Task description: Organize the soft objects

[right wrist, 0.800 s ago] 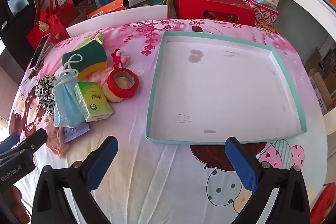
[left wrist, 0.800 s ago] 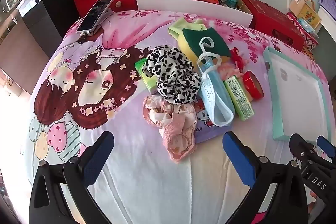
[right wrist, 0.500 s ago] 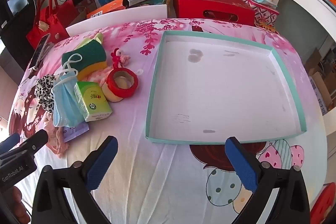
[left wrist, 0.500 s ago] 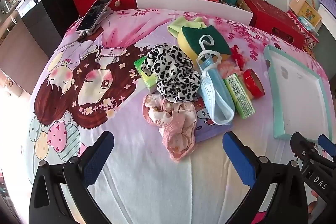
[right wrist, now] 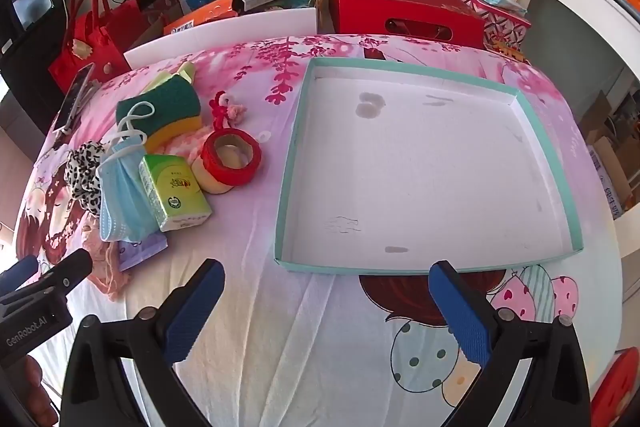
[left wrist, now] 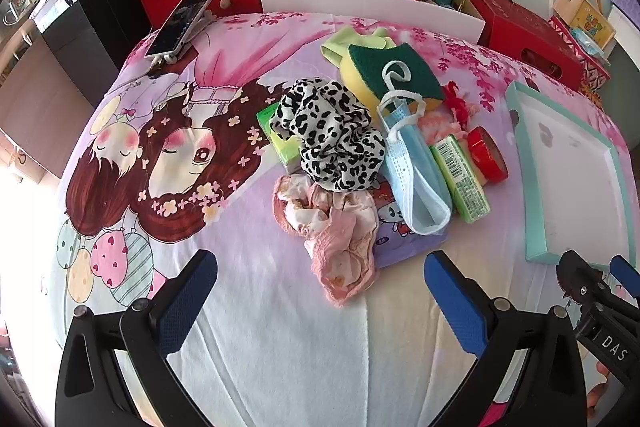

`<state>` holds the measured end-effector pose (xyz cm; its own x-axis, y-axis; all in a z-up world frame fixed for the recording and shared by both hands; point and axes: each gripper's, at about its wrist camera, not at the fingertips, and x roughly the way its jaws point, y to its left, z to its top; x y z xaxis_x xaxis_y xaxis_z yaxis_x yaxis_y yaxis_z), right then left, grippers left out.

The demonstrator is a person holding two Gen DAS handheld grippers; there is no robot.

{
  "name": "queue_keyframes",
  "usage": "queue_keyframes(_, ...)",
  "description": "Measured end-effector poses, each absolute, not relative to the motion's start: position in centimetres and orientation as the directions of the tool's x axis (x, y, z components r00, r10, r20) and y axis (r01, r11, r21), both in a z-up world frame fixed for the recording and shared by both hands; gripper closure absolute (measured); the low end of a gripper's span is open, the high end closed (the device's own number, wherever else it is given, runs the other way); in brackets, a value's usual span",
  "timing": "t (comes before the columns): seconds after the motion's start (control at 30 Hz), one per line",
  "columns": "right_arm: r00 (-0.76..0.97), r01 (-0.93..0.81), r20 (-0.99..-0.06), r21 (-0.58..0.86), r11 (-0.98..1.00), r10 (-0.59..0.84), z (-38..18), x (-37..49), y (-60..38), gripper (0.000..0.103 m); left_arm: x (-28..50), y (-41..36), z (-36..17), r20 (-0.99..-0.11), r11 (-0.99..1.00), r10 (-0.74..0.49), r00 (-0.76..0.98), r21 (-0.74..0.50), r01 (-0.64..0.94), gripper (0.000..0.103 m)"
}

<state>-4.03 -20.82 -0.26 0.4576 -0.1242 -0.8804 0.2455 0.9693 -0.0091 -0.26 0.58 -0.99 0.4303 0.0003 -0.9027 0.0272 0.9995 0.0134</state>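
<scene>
Left view: our left tool (left wrist: 320, 291) is wide open w/ nothing in it, above the near edge of the bed (left wrist: 248, 347). The soft pile sits mid-bed: pink cloth (left wrist: 336, 239), spotty scrunchie (left wrist: 332, 135), blue mask (left wrist: 416, 179).

Right view: our right tool (right wrist: 326, 293) is wide open too, holding nothing, by the near edge of the tray (right wrist: 296, 147). The tray lies on the bed's right side.

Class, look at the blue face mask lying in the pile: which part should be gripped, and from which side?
Grip the face mask across its folded pleated body, coming from above. It lies draped over the other things, so its long edges stand free for the open left hand-held gripper. The thin ear loops would probably slip.
</scene>
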Motion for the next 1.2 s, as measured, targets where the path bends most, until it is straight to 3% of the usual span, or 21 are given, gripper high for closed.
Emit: queue_keyframes(1.2,0.433,0.283,-0.887,-0.034,0.959,-0.159,-0.9,-4.1,-22.6,0.000,0.1,-0.6,-1.0,-0.904,0.997,0.047,0.426,0.069,0.036,0.000)
